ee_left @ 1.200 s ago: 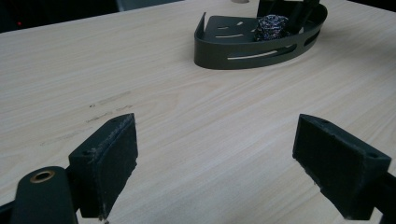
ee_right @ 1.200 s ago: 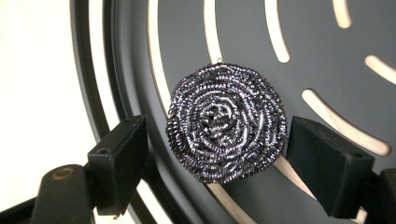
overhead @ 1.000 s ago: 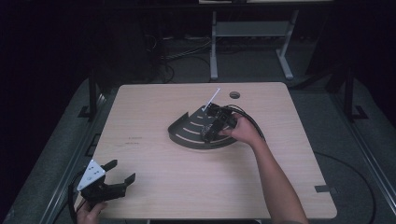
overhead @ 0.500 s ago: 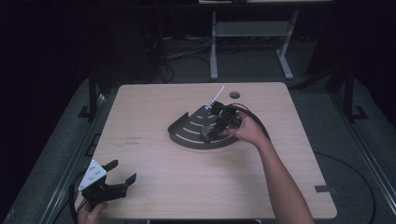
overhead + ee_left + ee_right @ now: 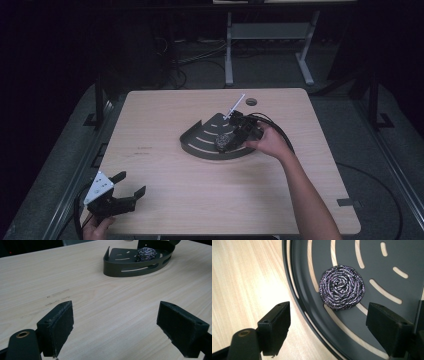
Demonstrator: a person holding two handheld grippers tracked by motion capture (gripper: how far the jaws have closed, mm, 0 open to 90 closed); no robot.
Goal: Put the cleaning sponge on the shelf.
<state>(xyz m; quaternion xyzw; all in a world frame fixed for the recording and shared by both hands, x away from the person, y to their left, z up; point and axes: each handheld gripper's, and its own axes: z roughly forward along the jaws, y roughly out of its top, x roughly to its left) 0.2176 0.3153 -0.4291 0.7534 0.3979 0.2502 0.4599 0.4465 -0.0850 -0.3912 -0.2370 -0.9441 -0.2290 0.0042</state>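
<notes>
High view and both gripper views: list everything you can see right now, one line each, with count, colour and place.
Table: one, light wood, centre of the high view.
Corner shelf tray: one, dark grey, slotted, fan-shaped, right of the table's centre.
Steel wool scourer: one, silvery-purple, lying inside the tray.
White stick: one, white, at the tray's far corner, pointing away; what it is I cannot tell.
Round hole: one, in the tabletop near the far edge.
Metal frame: one, pale grey, on the floor beyond the table.
Left hand-held gripper: one, black with a grey plate, near-left table edge, jaws open.
Right hand-held gripper: one, black, above the tray's rim, jaws open, scourer beyond them.
</notes>
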